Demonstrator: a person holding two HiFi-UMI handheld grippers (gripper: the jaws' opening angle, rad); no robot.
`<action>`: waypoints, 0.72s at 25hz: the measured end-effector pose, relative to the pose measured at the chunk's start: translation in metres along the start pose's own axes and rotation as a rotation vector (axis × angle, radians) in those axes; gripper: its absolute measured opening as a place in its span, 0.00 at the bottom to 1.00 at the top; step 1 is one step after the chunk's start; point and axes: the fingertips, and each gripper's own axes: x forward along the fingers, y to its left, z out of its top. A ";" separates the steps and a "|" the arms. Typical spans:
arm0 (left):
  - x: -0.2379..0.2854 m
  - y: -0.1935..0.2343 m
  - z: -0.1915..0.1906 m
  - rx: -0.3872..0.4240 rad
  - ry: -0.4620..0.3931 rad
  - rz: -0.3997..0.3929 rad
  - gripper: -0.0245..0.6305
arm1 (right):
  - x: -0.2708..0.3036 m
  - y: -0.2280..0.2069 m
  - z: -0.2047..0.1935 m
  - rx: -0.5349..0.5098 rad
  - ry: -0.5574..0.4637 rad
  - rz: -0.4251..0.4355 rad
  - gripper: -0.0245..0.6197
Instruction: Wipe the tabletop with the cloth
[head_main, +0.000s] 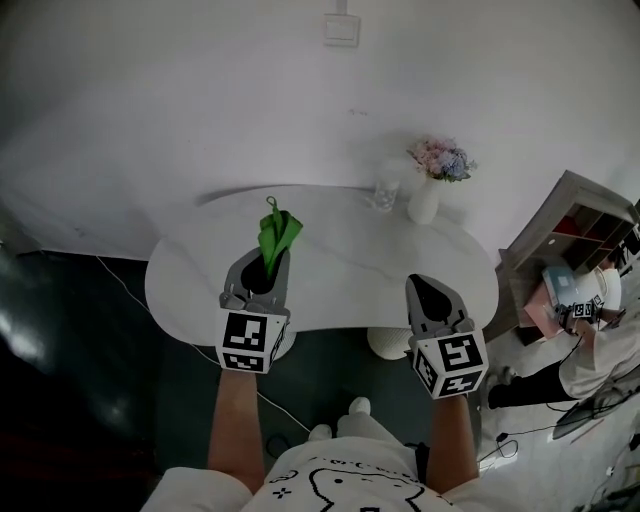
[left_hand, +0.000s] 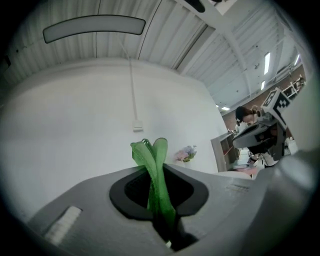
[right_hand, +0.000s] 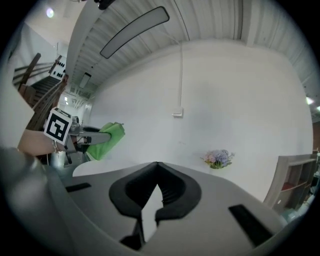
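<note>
A green cloth (head_main: 278, 232) sticks up out of my left gripper (head_main: 268, 256), which is shut on it and held above the left part of the white oval tabletop (head_main: 340, 270). In the left gripper view the cloth (left_hand: 150, 152) rises folded from between the jaws of the left gripper (left_hand: 156, 170). My right gripper (head_main: 420, 284) hovers at the table's front right edge, shut with nothing in it; its tips (right_hand: 157, 164) meet. From the right gripper view the cloth (right_hand: 107, 140) shows at the left, above the table (right_hand: 100, 167).
A white vase of flowers (head_main: 427, 195) and a clear glass (head_main: 386, 195) stand at the table's far right. A shelf unit (head_main: 580, 215) and another person (head_main: 600, 345) are to the right. A cable (head_main: 120, 290) runs over the dark floor on the left.
</note>
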 end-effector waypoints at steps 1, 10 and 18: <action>0.002 0.001 0.001 0.005 -0.007 0.015 0.11 | 0.003 -0.002 0.000 0.011 -0.008 0.005 0.04; 0.045 0.014 0.013 0.010 -0.025 0.115 0.11 | 0.044 -0.051 0.016 0.012 -0.066 0.042 0.04; 0.095 0.024 0.038 0.033 -0.069 0.170 0.11 | 0.080 -0.108 0.048 -0.017 -0.127 0.038 0.04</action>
